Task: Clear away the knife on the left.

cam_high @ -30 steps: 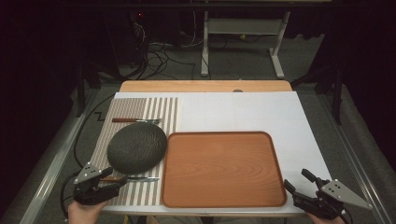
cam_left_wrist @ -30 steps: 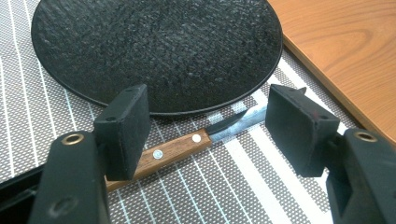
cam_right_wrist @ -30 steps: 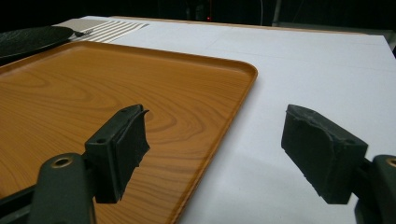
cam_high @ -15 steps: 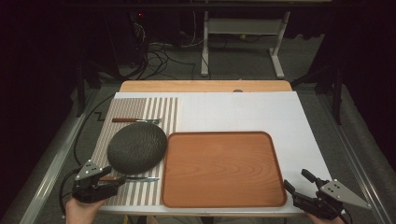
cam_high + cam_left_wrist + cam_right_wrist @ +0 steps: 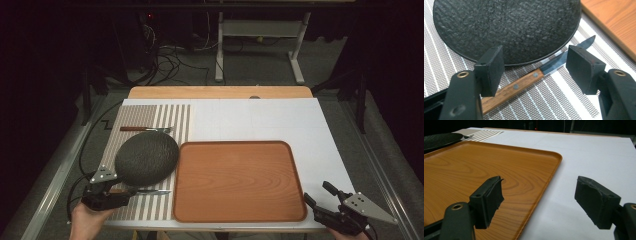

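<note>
The left gripper (image 5: pixel 534 72) has moved down to the knife (image 5: pixel 524 83) lying beside the dark plate (image 5: pixel 506 27), jaws wide apart around its handle, ready to grab; the right gripper (image 5: pixel 537 203) waits, jaws apart.

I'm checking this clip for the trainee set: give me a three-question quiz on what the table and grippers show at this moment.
1. True or false: the left gripper is shut on the wooden-handled knife.
2. What lies partly under the rim of the dark plate? A) a spoon B) the knife's blade C) a cloth
3. What lies on the wooden tray, and where is the right gripper relative to it?

Key
1. False: its jaws stand open on either side of the knife, not closed on it.
2. B.
3. Nothing lies on it; the right gripper, jaws open, is off its near right corner, over the white table.
</note>
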A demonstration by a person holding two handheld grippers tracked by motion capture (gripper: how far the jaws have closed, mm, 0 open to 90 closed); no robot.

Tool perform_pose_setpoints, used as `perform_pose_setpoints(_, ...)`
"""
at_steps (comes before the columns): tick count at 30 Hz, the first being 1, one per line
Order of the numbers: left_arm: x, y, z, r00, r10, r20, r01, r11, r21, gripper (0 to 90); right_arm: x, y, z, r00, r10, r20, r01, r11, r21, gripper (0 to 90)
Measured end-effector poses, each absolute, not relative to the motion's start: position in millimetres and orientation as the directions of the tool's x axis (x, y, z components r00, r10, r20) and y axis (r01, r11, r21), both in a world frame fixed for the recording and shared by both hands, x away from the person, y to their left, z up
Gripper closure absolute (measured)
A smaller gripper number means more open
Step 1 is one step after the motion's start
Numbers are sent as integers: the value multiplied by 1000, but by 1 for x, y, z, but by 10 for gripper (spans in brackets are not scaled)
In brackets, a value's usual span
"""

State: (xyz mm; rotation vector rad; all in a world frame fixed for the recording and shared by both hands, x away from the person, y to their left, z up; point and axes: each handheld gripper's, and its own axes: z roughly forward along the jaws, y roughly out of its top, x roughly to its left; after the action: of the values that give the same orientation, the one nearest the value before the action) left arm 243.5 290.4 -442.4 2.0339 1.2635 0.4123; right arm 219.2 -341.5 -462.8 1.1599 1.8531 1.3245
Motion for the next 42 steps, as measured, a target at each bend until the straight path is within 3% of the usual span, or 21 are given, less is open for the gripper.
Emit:
perform_pose_setpoints(17, 263, 285, -434, 514, 856, -48, 690, -380, 616, 287, 219, -342, -463, -463, 886, 34, 315, 128, 940, 233)
perform_pose_setpoints(26, 270, 297, -433, 506, 861, -54, 724, -390, 569, 291, 219, -341, -462, -460, 887, 36, 318, 127, 940, 231)
perform_pose_setpoints(33, 276, 308, -444, 494, 861, -117, 773, -374, 512, 292, 220, -341, -464, -457, 889, 34, 332, 135, 933, 231)
perform_pose_setpoints(42, 280, 300, -449, 523, 847, -97, 770, -420, 480, 292, 221, -340, -463, -469, 882, 43, 330, 130, 935, 231)
